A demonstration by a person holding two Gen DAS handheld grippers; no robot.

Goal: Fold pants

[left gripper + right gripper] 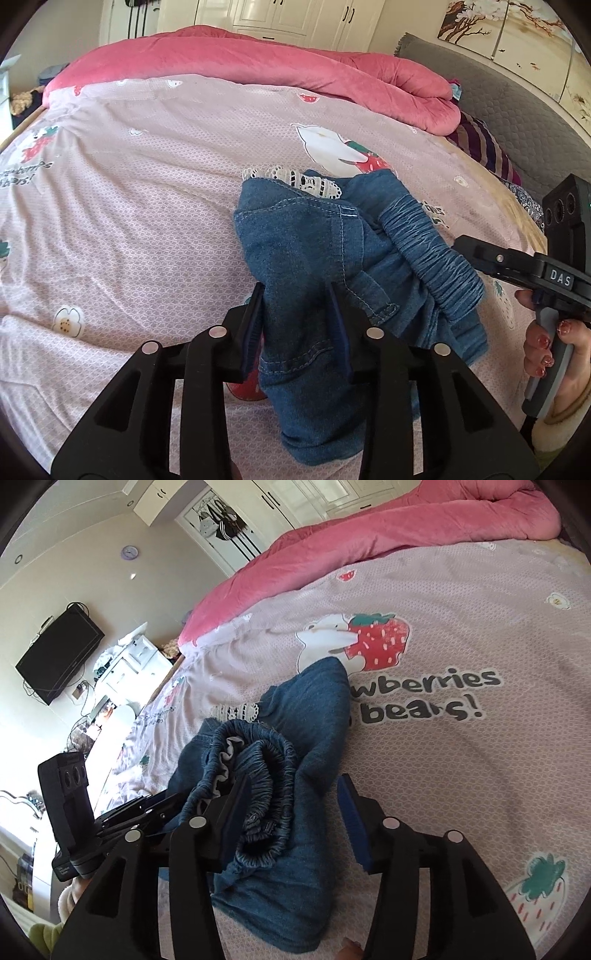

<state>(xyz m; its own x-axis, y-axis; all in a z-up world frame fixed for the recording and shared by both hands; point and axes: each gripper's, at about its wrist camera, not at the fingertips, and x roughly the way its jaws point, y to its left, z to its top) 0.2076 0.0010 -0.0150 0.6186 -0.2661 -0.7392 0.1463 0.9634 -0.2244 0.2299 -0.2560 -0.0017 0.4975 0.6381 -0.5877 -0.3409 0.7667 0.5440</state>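
Observation:
Small blue denim pants (pixel 314 236) with an elastic waistband (pixel 432 254) and white lace trim (pixel 295 179) lie bunched on the pink bed sheet (pixel 147 206). My left gripper (pixel 299 314) has its jaws on both sides of a fold of denim; the gap looks filled by cloth. My right gripper (pixel 295 812) is open, its jaws wide on either side of the pants (pixel 306 757) by the gathered waistband (pixel 266 775). The right gripper's body also shows in the left wrist view (pixel 535 269), and the left gripper's body in the right wrist view (pixel 74 812).
A rolled pink quilt (pixel 258 62) lies along the far side of the bed. A grey headboard (pixel 517 110) and striped pillow (pixel 487 147) are at right. A wall TV (pixel 59 657) and white dresser (pixel 129 664) stand beyond the bed's foot.

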